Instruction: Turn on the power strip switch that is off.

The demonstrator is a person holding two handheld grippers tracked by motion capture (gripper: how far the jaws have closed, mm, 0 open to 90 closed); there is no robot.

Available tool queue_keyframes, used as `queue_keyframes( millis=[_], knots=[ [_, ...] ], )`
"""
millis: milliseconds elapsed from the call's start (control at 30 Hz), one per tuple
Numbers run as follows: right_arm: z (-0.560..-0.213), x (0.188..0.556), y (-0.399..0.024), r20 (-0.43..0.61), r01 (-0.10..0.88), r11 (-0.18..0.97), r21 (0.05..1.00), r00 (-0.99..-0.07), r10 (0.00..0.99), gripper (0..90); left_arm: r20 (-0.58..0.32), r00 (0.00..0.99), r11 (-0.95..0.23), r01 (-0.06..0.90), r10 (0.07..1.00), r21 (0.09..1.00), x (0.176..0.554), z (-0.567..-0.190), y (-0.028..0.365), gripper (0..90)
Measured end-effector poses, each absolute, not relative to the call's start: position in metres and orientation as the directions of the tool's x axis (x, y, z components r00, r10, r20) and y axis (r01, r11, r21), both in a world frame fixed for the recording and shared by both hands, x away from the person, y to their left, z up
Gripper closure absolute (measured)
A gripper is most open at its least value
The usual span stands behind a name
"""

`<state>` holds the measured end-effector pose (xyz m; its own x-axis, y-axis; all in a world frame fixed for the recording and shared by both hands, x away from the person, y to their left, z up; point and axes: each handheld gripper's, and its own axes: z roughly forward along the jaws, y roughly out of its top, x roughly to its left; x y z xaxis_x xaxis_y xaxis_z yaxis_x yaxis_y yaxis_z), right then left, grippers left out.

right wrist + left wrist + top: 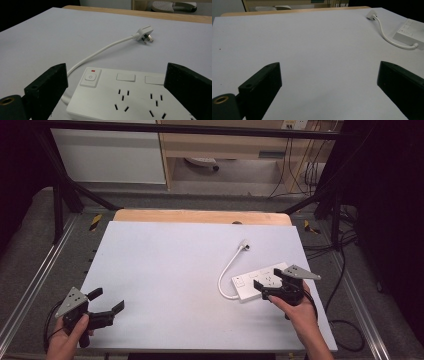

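A white power strip (260,282) lies at the right of the table (165,270), its cord (227,270) curving up to the plug (245,245). The right gripper (267,281) hovers over the strip, jaws wide, holding nothing. The left gripper (107,301), lower left, is also wide and empty. Bare table lies between them.

Tabletop (175,270): carries one power strip (250,282), lying flat on its right half, nearer the front edge than the back.
Cord (227,270): leaves the strip's left end, loops out to the left, then runs back toward the far right.
Plug (245,244): at the cord's end, resting on the tabletop behind the strip, apart from it.
Right tongs (269,283): over the strip's near right part, one jaw on either side.
Left tongs (107,301): at the front left corner, well apart from the strip.
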<state>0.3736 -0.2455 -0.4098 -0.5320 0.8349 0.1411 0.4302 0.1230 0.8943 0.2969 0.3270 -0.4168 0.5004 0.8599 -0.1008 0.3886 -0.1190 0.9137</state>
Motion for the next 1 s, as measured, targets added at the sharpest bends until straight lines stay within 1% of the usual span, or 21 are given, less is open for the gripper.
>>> queue_keyframes(
  millis=[500,767,1000],
  knots=[
    [-0.414,0.358,-0.263,0.129,0.403,0.118,0.908,-0.537,0.834,2.8,-0.102,0.502,-0.12,0.391,0.859,0.913,0.297,-0.417,0.326,5.7],
    [-0.421,0.35,-0.276,0.101,0.391,0.145,0.909,-0.544,0.833,2.3,-0.1,0.503,-0.122,0.391,0.859,0.912,0.297,-0.417,0.326,5.7],
    [-0.437,0.344,-0.292,0.08,0.426,0.17,0.888,-0.508,0.857,4.4,-0.101,0.505,-0.122,0.39,0.857,0.913,0.297,-0.417,0.326,5.7]
  ],
)
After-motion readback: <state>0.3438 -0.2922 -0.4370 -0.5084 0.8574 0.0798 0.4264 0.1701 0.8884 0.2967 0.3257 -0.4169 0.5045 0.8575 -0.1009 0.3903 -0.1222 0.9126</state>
